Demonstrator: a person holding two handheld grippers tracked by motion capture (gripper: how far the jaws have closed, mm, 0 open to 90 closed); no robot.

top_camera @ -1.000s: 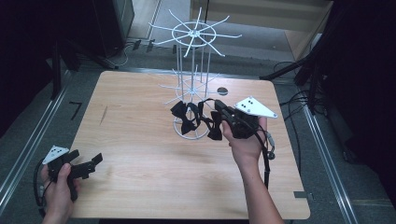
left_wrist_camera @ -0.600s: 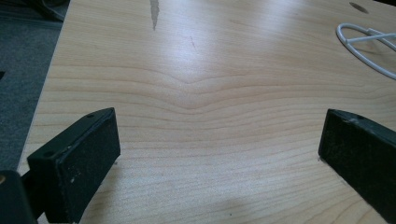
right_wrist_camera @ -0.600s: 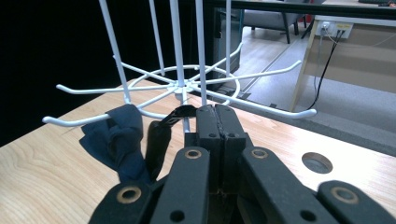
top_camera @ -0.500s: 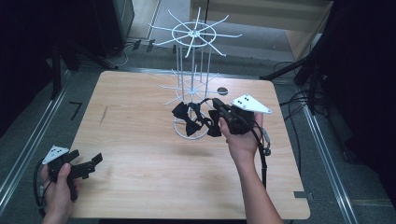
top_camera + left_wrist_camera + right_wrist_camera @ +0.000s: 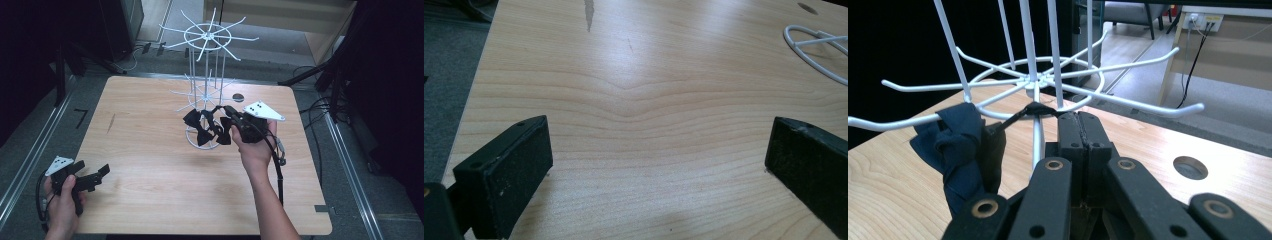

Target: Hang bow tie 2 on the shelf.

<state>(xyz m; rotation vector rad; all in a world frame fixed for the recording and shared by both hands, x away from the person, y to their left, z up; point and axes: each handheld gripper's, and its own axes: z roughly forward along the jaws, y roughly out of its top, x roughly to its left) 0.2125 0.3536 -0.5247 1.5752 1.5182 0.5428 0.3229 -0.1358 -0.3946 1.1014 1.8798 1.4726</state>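
Right gripper (image 5: 1079,120) clenched on thin black strap (image 5: 1018,116) of dark fabric bow tie (image 5: 960,150), at white wire rack's (image 5: 207,75) lower spokes; left gripper (image 5: 92,176) released, near-left on wooden table (image 5: 150,150).

The high view is lit from overhead: the wooden table (image 5: 150,150) is evenly bright, while the surroundings from 9 to 11 o'clock and from 1 to 4 o'clock are lost in near-black. Soft, short shadows are cast under the white wire rack (image 5: 207,90). Mild softness and compression blocking are noted throughout.

In the left gripper view a broad pale glare is seen on the tabletop (image 5: 634,65) towards 12 o'clock; grain stays sharp at centre, and the near black pads (image 5: 509,175) are slightly soft.

In the right gripper view the background at 9 to 11 o'clock is black, the floor at 1 o'clock is brightly lit, and the dark cloth (image 5: 960,150) is underexposed, with little detail resolved.
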